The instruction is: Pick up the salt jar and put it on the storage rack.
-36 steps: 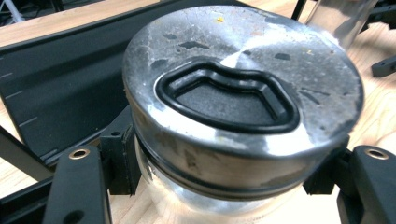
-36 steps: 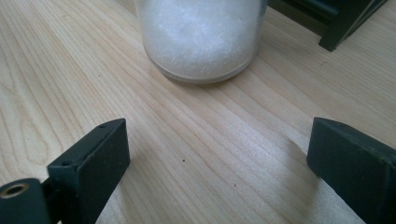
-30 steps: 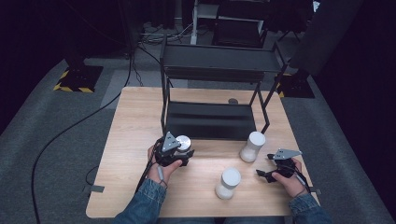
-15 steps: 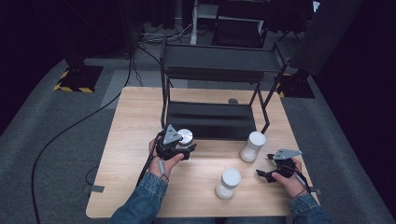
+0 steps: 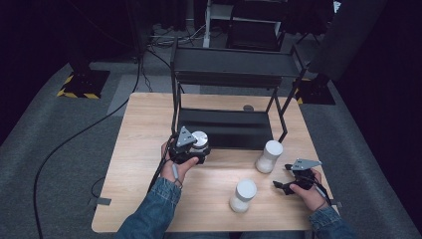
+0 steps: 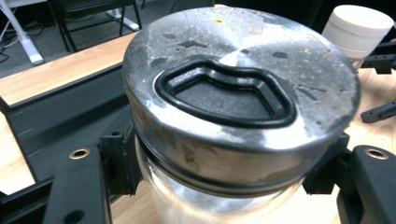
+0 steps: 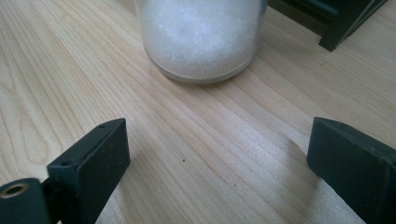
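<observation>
My left gripper [image 5: 193, 150] is shut on a glass jar with a worn metal lid [image 5: 200, 139] and holds it just in front of the black rack's lower shelf [image 5: 226, 128]. In the left gripper view both jaws clamp the jar below its lid [image 6: 238, 88]. Two jars of white grains stand on the table: one [image 5: 269, 156] by the rack's right leg, one [image 5: 243, 195] nearer the front edge. My right gripper [image 5: 282, 177] rests open at the front right, pointing left. Its jaws [image 7: 219, 168] stand wide apart on bare wood, short of a white-filled jar [image 7: 201, 32].
The black two-tier rack has an upper shelf [image 5: 234, 62] over the back half of the wooden table [image 5: 144, 129]. A small round disc [image 5: 248, 107] lies behind the lower shelf. A cable [image 5: 74, 139] runs off to the left across the grey floor.
My left gripper has lifted the metal-lidded jar a little and carried it slightly toward the rack. The right gripper and both white jars have stayed put.
</observation>
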Available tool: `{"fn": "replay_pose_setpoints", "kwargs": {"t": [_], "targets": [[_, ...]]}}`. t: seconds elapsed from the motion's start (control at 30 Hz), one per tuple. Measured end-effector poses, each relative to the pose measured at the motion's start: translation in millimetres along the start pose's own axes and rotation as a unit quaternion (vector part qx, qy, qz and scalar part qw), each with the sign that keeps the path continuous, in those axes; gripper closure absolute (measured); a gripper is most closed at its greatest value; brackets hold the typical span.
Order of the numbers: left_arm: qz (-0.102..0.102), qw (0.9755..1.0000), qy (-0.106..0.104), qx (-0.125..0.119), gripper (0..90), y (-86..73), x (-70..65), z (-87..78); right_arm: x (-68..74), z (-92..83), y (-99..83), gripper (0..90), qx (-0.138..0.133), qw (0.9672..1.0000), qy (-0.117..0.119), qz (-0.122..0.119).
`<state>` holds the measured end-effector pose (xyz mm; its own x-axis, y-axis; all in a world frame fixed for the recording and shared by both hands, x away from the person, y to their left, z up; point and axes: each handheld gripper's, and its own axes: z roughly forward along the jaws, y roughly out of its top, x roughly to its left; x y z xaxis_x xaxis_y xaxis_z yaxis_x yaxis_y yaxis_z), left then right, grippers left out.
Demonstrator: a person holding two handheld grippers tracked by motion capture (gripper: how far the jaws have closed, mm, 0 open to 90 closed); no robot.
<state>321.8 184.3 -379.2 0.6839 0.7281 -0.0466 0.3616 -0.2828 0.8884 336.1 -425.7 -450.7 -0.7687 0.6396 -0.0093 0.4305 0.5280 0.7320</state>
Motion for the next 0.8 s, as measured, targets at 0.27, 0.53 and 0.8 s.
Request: {"fn": "replay_pose_setpoints", "kwargs": {"t": [0.27, 0.53, 0.8], "targets": [[-0.002, 0.9999, -0.002, -0.011, 30.3, 9.3, 1.4, 4.2, -0.7, 0.0, 0.0, 5.8, 0.000, 1.0000, 0.002, -0.001], [-0.001, 1.0000, -0.002, -0.008, 30.3, 15.8, 3.9, 10.2, -1.1, -0.1, -0.1, 5.8, 0.000, 1.0000, 0.002, -0.002], [0.003, 1.0000, 0.004, -0.008, 30.3, 26.2, 8.4, 15.6, -1.1, -0.1, -0.3, 5.8, 0.000, 1.0000, 0.002, -0.002]]}}
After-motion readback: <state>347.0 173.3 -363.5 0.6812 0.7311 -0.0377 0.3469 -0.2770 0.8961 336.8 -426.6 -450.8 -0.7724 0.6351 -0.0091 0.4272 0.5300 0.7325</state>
